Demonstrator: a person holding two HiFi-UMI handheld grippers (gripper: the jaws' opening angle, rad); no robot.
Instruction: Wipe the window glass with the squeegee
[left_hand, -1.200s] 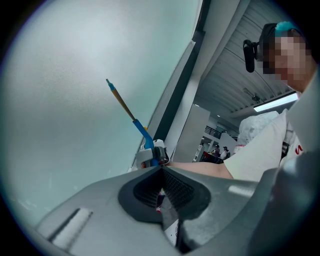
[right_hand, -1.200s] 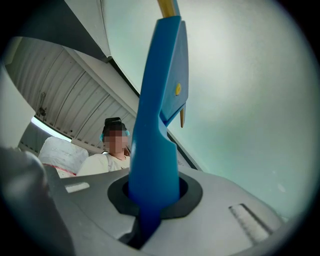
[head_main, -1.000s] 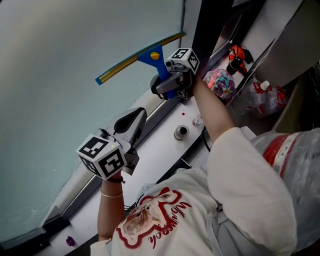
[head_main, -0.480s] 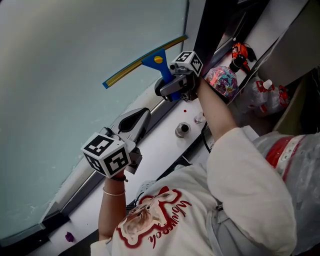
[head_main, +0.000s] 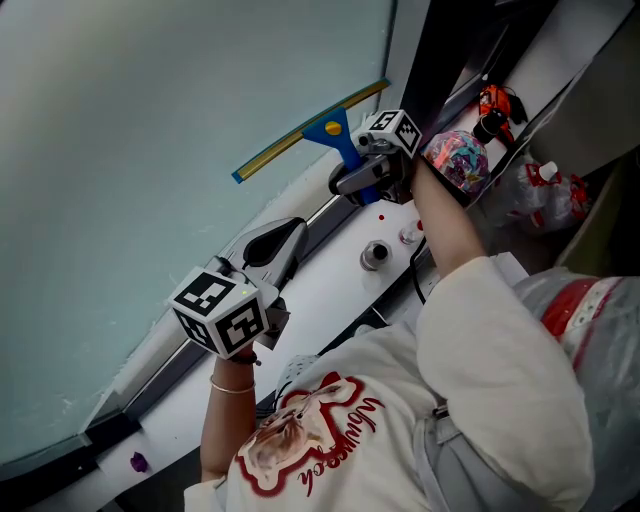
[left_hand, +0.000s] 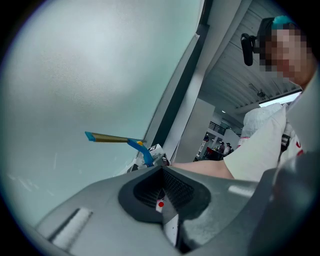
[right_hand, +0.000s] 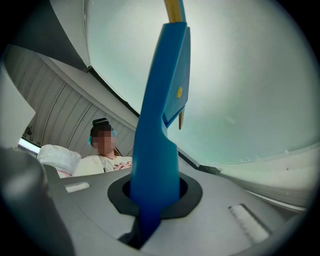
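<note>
The squeegee (head_main: 312, 131) has a blue handle and a thin yellow blade, and the blade lies against the window glass (head_main: 150, 120) just above the sill. My right gripper (head_main: 362, 172) is shut on the blue handle (right_hand: 159, 135), which rises straight out of the jaws toward the glass (right_hand: 240, 85). My left gripper (head_main: 275, 243) hovers over the sill, lower left of the squeegee, shut with nothing in it. From the left gripper (left_hand: 162, 192) view, the squeegee (left_hand: 114, 139) shows ahead against the glass (left_hand: 90, 75).
On the white sill (head_main: 320, 290) sit a metal knob (head_main: 375, 255), a small cap (head_main: 408, 236) and a red dot (head_main: 381, 217). A dark window frame (head_main: 440, 50) borders the glass at right. Beyond it lie a colourful ball (head_main: 458, 160), an orange tool (head_main: 492, 105) and a plastic bag (head_main: 545, 195).
The right gripper has carried the squeegee a little to the right and down the glass toward the sill. The left gripper has barely moved.
</note>
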